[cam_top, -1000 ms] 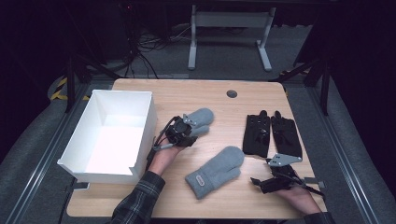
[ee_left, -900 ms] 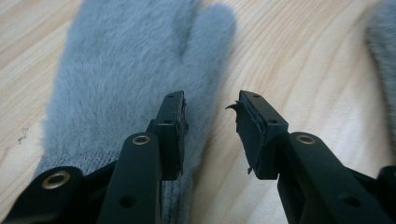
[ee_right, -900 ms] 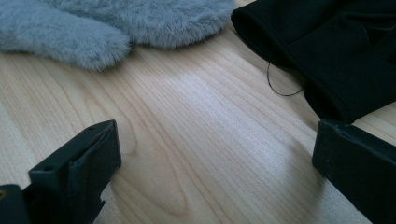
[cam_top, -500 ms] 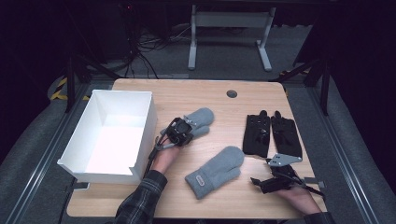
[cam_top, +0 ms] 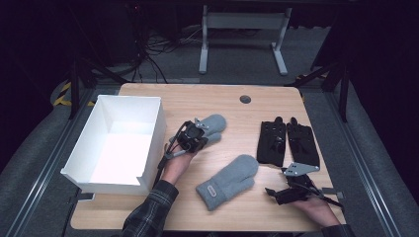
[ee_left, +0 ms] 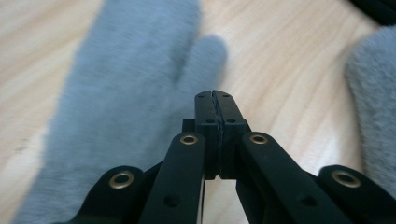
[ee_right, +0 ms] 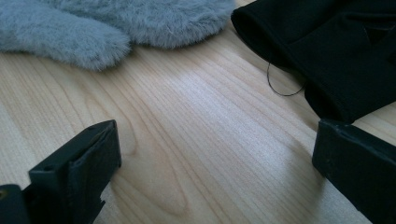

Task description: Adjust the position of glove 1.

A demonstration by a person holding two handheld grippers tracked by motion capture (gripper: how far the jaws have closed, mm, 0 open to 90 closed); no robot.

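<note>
High view: a person works two hand-held tools over a wooden counter (cam_top: pixel 148 207), forearms entering from the near edge. Nearest, the right tool (cam_top: pixel 269 191) lies low over the counter, its hand (cam_top: pixel 316 207) flat behind it and its cable trailing off to the side; it sits just beside the cuff end of the near grey mitten (cam_top: pixel 228 181). Right gripper view shows its jaws spread wide with bare wood between them, gripping nothing, the near grey mitten's fuzzy edge (ee_right: pixel 116 28) and the black gloves (ee_right: pixel 336 51) beyond. The near grey mitten lies diagonally at mid-counter, cuff toward the person. Beyond it, the left hand (cam_top: pixel 179 165), in a plaid sleeve (cam_top: pixel 148 212), reaches forward with the wrist raised, carrying the left tool (cam_top: pixel 203 129) at the cuff of the far grey mitten (cam_top: pixel 215 123). Left gripper view shows that tool's jaws pressed tight together, tips over the far grey mitten's thumb (ee_left: pixel 205 60); whether any fabric is pinched cannot be told. A white box (cam_top: pixel 148 128) stands open, left of the far grey mitten; the black gloves (cam_top: pixel 286 140) lie side by side to its right.
</note>
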